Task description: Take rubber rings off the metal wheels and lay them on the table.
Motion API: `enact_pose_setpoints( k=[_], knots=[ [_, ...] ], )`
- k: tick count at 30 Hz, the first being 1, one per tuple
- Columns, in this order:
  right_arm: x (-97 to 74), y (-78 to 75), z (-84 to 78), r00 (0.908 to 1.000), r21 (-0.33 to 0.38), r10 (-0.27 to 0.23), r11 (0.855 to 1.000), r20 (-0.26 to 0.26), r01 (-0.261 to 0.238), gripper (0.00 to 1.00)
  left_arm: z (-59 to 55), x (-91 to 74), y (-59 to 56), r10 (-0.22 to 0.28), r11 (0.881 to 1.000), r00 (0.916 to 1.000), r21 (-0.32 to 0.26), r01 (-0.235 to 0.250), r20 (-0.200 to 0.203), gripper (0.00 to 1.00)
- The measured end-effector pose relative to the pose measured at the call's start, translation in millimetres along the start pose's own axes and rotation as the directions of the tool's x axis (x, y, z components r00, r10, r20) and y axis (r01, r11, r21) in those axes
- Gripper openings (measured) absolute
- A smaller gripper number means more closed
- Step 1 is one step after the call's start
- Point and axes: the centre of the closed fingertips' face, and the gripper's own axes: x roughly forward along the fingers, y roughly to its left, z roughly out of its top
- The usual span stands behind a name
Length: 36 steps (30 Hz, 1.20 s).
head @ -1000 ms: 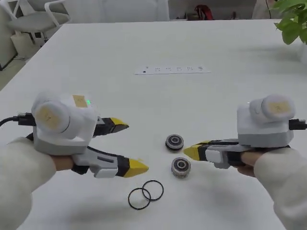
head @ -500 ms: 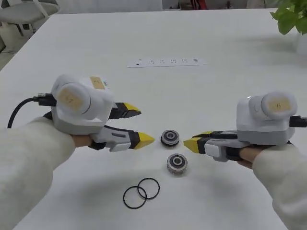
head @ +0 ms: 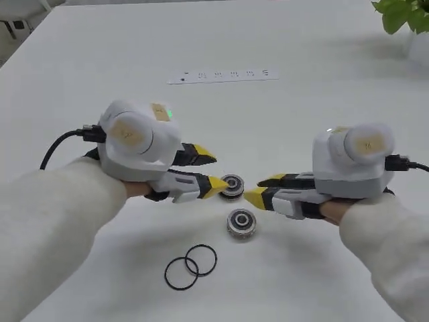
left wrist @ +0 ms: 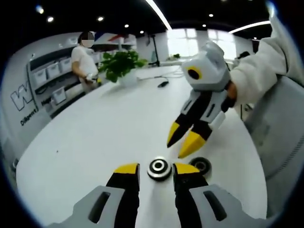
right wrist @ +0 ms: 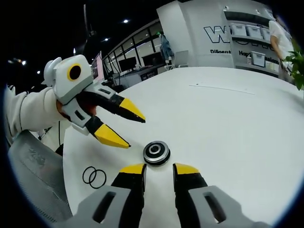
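two small metal wheels lie flat and close together on a white table (head: 301,107). the far wheel (head: 232,186) sits right between the two grippers. the near wheel (head: 241,223) lies just beside it, toward the person. each wheel has a dark band round its rim, which may be a rubber ring not yet taken off, though it is too small to tell for sure. two loose black rings (head: 191,266) lie overlapping on the table, near the near wheel on the person's side, so part of the job looks done.

the left gripper (head: 213,171) comes in from the left with its jaws apart. in the left gripper view its yellow tips sit either side of the far wheel, not closed on it. the right gripper (head: 260,188) points at the same wheel from the opposite side, jaws a little apart and holding nothing, tips just short of the wheel.

the facing approach suggests a plan: one gripper pins the wheel while the other peels the ring. the wheel is small and free to slide, so it likely needs a firm hold first. a green plant (head: 402,15) stands at the table's far right corner, well apart.
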Motion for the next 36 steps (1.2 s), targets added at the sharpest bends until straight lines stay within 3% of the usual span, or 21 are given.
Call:
enact_pose_setpoints(
  k=[4,8,15,22,29,31,36],
  knots=[
    [2.7,0.4,0.8,1.0000,-0.012,0.004,1.000,-0.002,-0.004,0.22,-1.3,7.9,2.0,-0.012,1.000,0.9998,-0.009,0.012,-0.014,0.18],
    [3.9,1.4,3.0,0.9999,-0.009,0.011,1.000,0.001,-0.011,0.23,-1.4,15.1,6.0,-0.002,1.000,0.9999,-0.024,0.001,-0.017,0.19],
    [5.9,1.0,0.7,0.9998,-0.003,0.020,1.000,-0.004,-0.020,0.23,-11.7,22.5,1.1,-0.035,0.999,0.9984,-0.023,0.034,-0.044,0.18],
    [8.2,1.6,-0.7,0.9996,-0.008,0.026,1.000,-0.007,-0.026,0.23,-13.4,26.4,1.1,-0.043,0.998,0.9981,-0.042,0.041,-0.044,0.17],
    [9.7,1.9,-2.8,0.9995,-0.009,0.029,1.000,-0.012,-0.030,0.22,-14.6,27.2,-0.9,-0.061,0.995,0.9973,-0.084,0.057,-0.041,0.12],
    [10.2,2.3,-3.7,0.9994,-0.010,0.032,0.999,-0.015,-0.032,0.22,-15.0,26.5,-0.6,-0.058,0.991,0.9977,-0.127,0.053,-0.036,0.12],
    [10.9,4.3,-5.1,0.9992,-0.022,0.034,0.999,-0.023,-0.034,0.22,-16.0,24.4,-7.1,-0.080,0.991,0.9960,-0.115,0.075,-0.040,0.11]
  ],
)
